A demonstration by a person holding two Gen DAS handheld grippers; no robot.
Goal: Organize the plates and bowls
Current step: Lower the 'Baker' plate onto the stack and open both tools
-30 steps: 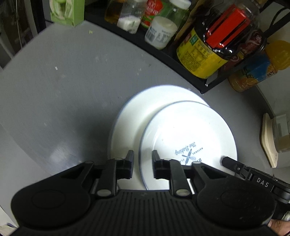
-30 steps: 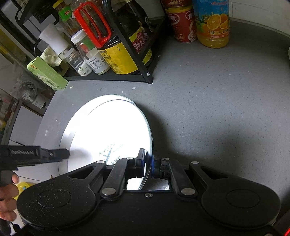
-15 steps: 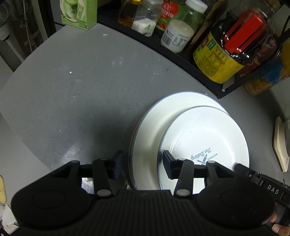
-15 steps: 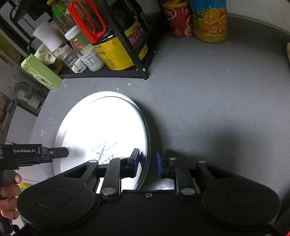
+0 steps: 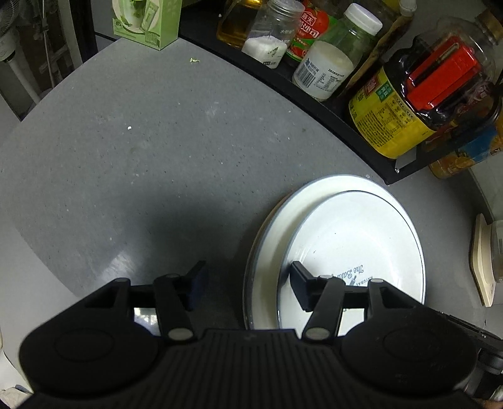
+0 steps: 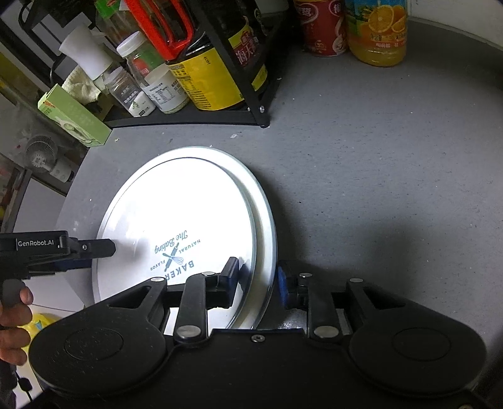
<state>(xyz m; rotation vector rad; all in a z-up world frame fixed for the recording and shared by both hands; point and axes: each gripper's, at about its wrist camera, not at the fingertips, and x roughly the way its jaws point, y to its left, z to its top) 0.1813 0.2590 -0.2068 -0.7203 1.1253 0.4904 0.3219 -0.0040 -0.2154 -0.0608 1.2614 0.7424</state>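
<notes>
Two white plates are stacked on the grey counter. The smaller top plate (image 5: 355, 239), printed with a blue bakery logo, lies on the larger plate (image 5: 276, 226). My left gripper (image 5: 248, 283) is open, its jaws wide on either side of the plates' left rim. In the right wrist view the top plate (image 6: 179, 214) rests on the larger plate (image 6: 264, 220). My right gripper (image 6: 256, 277) is open, its jaws straddling the right rim of both plates. The left gripper also shows in the right wrist view (image 6: 94, 248) at the plates' left edge.
A black wire rack (image 5: 314, 91) with sauce bottles and jars runs along the back. A green box (image 5: 147, 22) stands at its left end. A juice bottle (image 6: 377, 31) and a red can (image 6: 320, 28) stand at the back right. The counter edge curves on the left.
Both grippers have opened and let go of the plates' rims. The left jaws spread wide. The stacked plates now rest on the counter.
</notes>
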